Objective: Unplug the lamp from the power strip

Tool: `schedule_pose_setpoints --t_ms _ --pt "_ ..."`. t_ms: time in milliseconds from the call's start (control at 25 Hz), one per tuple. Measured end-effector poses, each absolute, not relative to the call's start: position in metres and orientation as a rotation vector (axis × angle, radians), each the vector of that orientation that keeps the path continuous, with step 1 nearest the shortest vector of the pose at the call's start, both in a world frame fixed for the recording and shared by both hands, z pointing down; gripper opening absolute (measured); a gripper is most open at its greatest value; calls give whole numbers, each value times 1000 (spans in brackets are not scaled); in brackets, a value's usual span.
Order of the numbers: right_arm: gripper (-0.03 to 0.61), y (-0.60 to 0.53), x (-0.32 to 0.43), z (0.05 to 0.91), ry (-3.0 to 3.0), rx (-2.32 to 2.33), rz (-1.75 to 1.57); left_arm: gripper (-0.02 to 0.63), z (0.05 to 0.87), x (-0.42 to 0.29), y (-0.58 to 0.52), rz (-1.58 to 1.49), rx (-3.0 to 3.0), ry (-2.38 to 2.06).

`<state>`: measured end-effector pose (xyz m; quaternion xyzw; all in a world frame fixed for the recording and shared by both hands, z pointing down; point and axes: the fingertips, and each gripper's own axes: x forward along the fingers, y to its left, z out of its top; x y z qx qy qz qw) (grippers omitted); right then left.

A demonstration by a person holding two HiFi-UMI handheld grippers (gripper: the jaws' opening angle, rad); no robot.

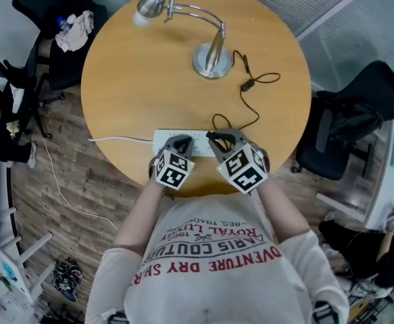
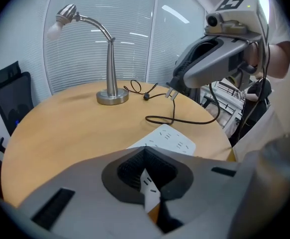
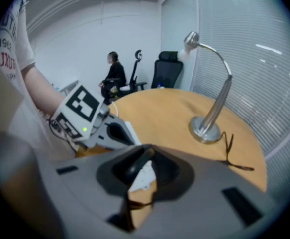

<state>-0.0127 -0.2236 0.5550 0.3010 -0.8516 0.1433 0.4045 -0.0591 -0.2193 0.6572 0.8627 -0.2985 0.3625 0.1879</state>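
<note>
The left gripper (image 2: pixel 145 152) is seen with its jaws brought together. The flat white plastic power strip (image 2: pixel 170 139) lies directly beneath them and reaches just ahead of them. Whether the strip is pinched or only pressed down cannot be told. The right gripper (image 3: pixel 145 153) is closed on the small black plug (image 3: pixel 135 165), which is lodged between its jaws. The thin black cable (image 1: pixel 257 111) hangs from that plug and loops across the round wooden table (image 1: pixel 129 93). The brushed-metal gooseneck lamp (image 1: pixel 212 54) stands well ahead of both pairs of jaws.

The plug is judged to be at, or just clear of, the strip's end beside the right jaws; full separation cannot be confirmed.

For a clean result, the strip should be held down flat under the left jaws, so that it is not dragged along. The plug should be drawn straight out along its prongs, without rocking. The grip should be taken on the plug body and never on the cable. Slack should be left in the cable, so that the lamp is not tugged.
</note>
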Motion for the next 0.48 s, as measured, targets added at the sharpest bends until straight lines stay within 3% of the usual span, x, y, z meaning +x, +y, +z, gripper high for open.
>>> schedule_pose_setpoints --t_ms 480 --pt "74 -241 4 492 -2320 1269 336 29 536 -74 -249 661 2626 -1015"
